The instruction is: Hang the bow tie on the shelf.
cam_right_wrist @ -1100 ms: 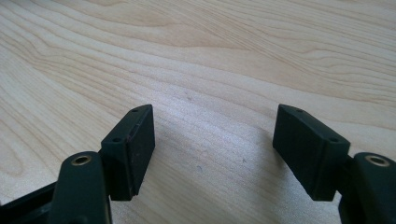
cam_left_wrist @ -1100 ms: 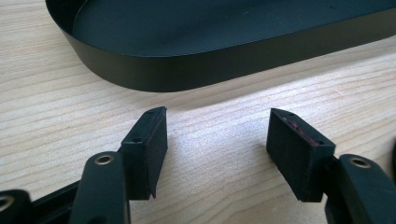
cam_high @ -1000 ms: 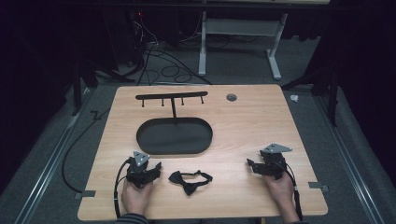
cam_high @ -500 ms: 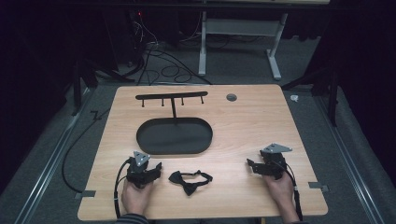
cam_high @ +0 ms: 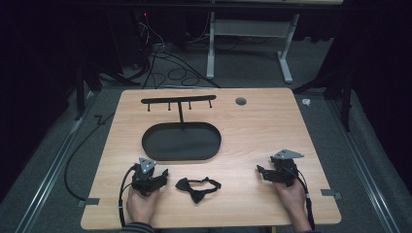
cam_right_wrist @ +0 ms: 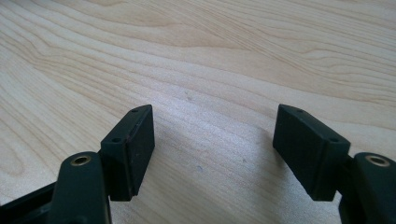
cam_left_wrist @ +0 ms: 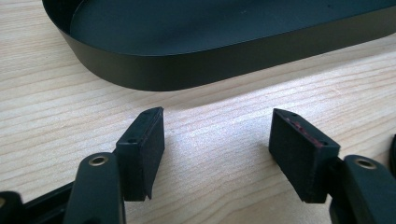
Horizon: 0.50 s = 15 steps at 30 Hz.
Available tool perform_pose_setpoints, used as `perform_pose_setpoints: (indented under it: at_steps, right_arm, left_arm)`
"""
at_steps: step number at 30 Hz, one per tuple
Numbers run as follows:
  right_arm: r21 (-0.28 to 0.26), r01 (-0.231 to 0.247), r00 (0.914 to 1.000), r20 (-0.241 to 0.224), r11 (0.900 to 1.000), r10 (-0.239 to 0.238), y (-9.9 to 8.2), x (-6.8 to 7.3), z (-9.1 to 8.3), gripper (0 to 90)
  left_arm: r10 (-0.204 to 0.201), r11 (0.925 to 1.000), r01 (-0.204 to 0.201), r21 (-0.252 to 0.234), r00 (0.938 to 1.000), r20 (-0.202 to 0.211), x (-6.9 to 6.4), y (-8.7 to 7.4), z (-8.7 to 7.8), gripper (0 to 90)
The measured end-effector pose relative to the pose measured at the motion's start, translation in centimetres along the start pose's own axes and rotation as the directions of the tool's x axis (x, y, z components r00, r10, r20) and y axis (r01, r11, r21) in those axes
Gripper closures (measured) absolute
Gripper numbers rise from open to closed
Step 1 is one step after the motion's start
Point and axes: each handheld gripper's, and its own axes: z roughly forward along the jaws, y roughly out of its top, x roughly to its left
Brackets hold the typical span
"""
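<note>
Two grippers rest on table (cam_high: 272,121), jaws wide, empty. Black bow tie (cam_high: 197,187) beside my left gripper (cam_high: 163,177); right gripper (cam_high: 261,172) apart. Approach low, pinch centre knot.

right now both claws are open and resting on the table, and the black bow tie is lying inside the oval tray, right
Not quite. The black bow tie lies on the bare table, in front of the oval tray and between the two hands, as the high view shows. The rest holds: the left claw and right claw are open and resting on the table.
</note>
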Motion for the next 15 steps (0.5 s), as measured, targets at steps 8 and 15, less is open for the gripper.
perform_pose_setpoints:
  at_steps: [8,15]
  right_arm:
    - [0.000,0.000,1.0000,0.000,1.0000,0.000,0.0,0.0,0.0,31.0]
    - [0.001,0.002,1.0000,0.000,1.0000,-0.002,0.0,0.0,0.0,31.0]
  left_arm:
    - [-0.005,0.9990,0.005,-0.044,1.0000,-0.001,0.0,-0.2,-0.7,44.5]
    - [-0.026,0.9975,0.028,-0.065,0.9988,0.041,0.2,0.0,-1.1,44.8]
